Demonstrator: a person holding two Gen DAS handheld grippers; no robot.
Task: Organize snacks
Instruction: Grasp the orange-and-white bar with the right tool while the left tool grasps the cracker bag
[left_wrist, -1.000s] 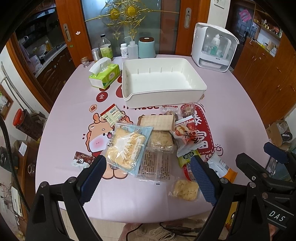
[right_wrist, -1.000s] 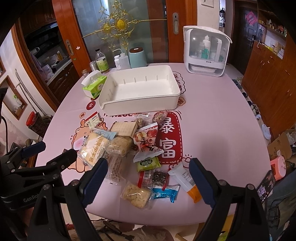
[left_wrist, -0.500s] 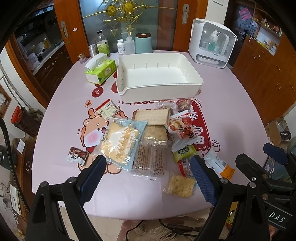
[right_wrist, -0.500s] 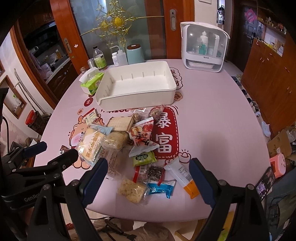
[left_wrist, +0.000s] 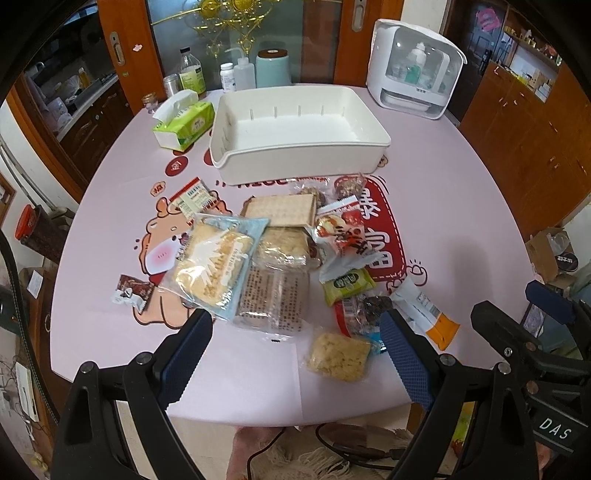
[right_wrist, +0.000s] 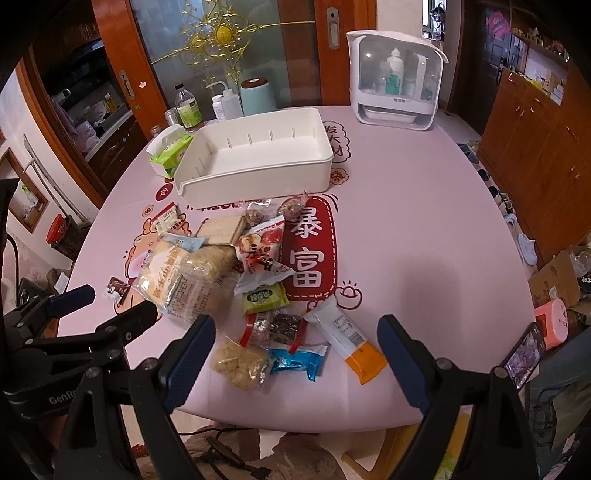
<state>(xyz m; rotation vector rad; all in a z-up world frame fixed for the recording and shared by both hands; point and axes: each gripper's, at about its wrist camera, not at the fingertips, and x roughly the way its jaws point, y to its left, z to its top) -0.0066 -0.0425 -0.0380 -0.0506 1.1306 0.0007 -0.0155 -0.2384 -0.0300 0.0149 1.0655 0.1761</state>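
Several wrapped snacks lie in a heap on the pink table (left_wrist: 461, 206): a pale blue bread pack (left_wrist: 214, 264), a cracker pack (left_wrist: 282, 210), a red pouch (left_wrist: 343, 230), a green packet (left_wrist: 347, 284), a rice crisp (left_wrist: 338, 356) and an orange-tipped bar (right_wrist: 349, 341). Behind the heap stands an empty white bin (left_wrist: 299, 162) (right_wrist: 258, 181). My left gripper (left_wrist: 297, 321) hovers open over the heap's near edge, holding nothing. My right gripper (right_wrist: 295, 326) is open too, above a blue wrapper (right_wrist: 299, 363) and the rice crisp (right_wrist: 240, 363).
A green tissue box (left_wrist: 184, 123) sits left of the bin. Bottles and a teal canister (left_wrist: 273, 70) line the far edge, and a white dispenser cabinet (left_wrist: 415, 68) stands at the back right. A small brown candy (left_wrist: 129, 290) lies alone at left. Wooden cabinets surround the table.
Both grippers have moved forward and a little down toward the snack heap, so the table and snacks sit larger and nearer. Their jaws stay as wide as before.
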